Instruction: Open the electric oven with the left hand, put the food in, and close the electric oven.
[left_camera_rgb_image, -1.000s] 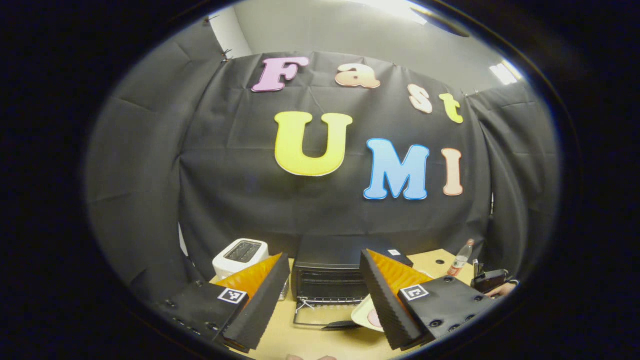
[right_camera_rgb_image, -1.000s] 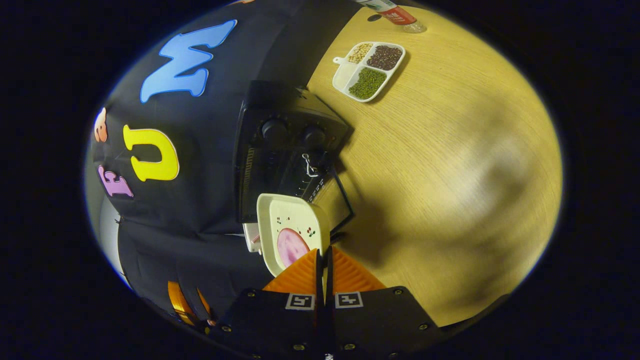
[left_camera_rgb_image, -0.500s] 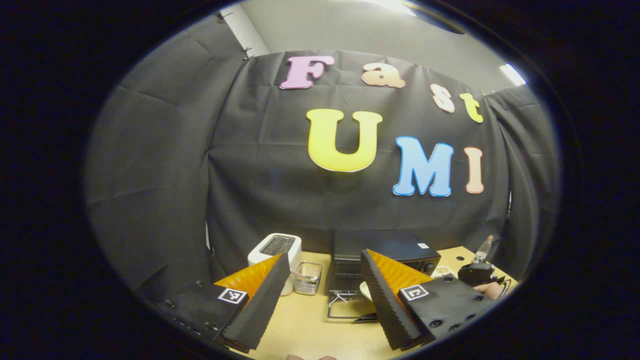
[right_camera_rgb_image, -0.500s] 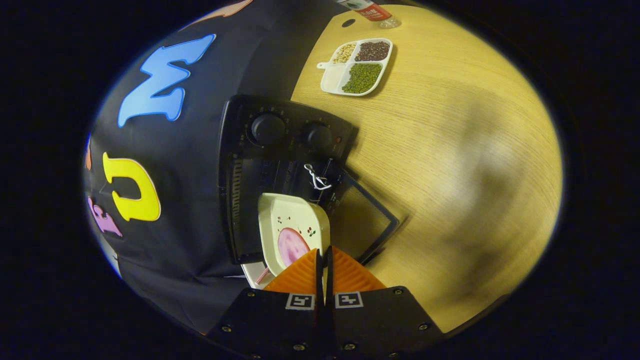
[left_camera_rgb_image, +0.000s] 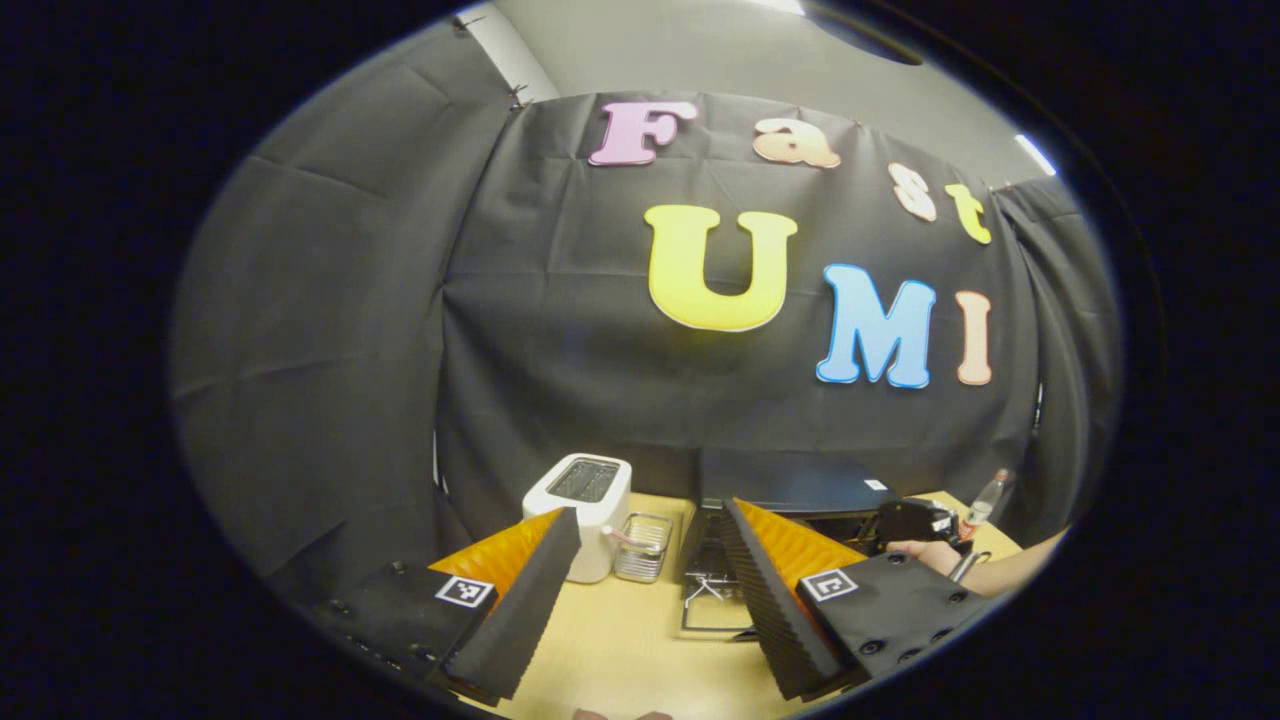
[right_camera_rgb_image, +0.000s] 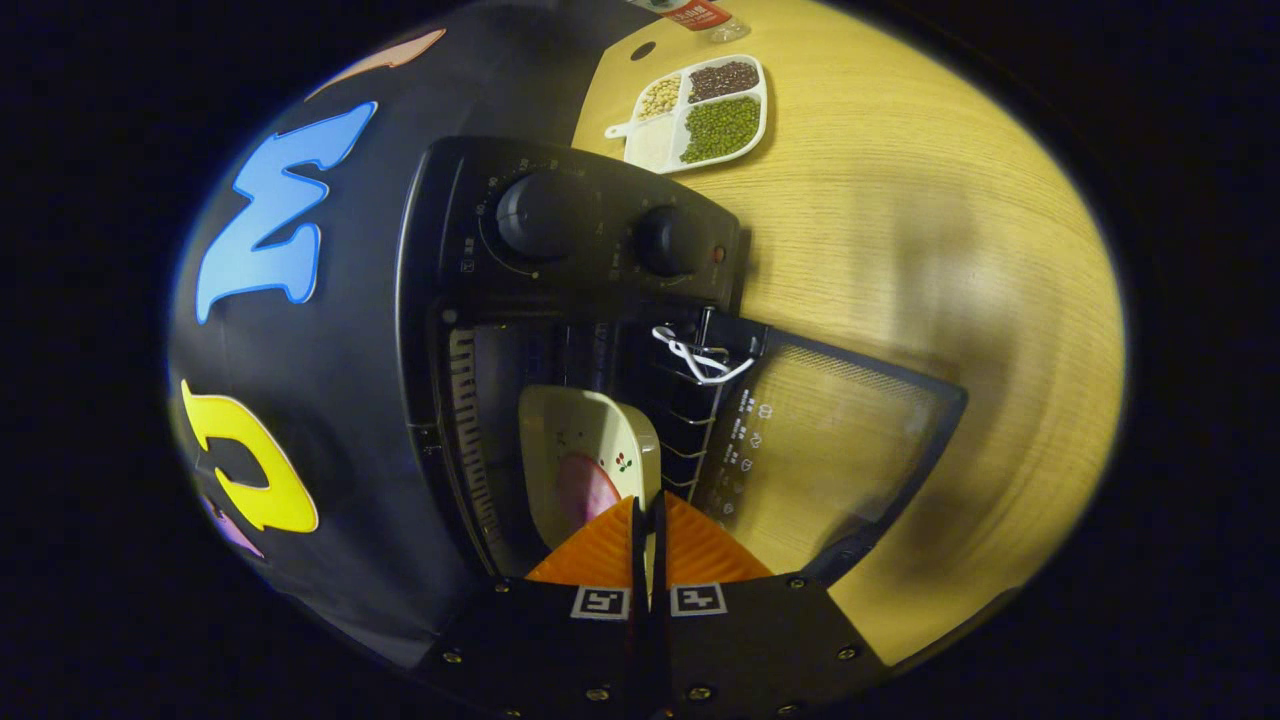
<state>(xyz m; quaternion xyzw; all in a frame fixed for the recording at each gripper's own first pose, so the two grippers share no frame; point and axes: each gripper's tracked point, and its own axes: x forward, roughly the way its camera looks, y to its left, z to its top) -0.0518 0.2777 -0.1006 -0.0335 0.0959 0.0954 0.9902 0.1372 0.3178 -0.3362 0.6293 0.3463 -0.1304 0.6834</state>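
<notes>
In the right gripper view we see our right gripper (right_camera_rgb_image: 645, 510) with its jaws clamped together on the near rim of a cream plate (right_camera_rgb_image: 585, 440), both fingers pressing on the rim's edge. The plate carries a round pink slice of food (right_camera_rgb_image: 585, 490) and a small printed sprig beside it. The plate is partly inside the mouth of the black electric oven (right_camera_rgb_image: 560, 300), over the wire rack. The oven door (right_camera_rgb_image: 830, 450) is dropped fully open and lies flat on the wooden bench (right_camera_rgb_image: 930, 250), its glass panel letting the wood grain show through. A white loop of cord (right_camera_rgb_image: 695, 355) hangs at the door's hinge corner. Two round knobs (right_camera_rgb_image: 600, 225) sit on the oven's control panel. Farther along the bench lies a white divided tray (right_camera_rgb_image: 700, 110) with three kinds of beans in its compartments, and a bottle with a red label stands just beyond it.

In the left gripper view our left gripper (left_camera_rgb_image: 645, 590) is held well back from the oven (left_camera_rgb_image: 790, 485), jaws wide apart with nothing between them. Past the fingers we see a white toaster (left_camera_rgb_image: 585, 505), a small wire basket (left_camera_rgb_image: 642, 547) just beside it, and the open door (left_camera_rgb_image: 715, 605) on the bench (left_camera_rgb_image: 620, 650). A hand (left_camera_rgb_image: 925, 550) holds the other gripper at the oven's front.
</notes>
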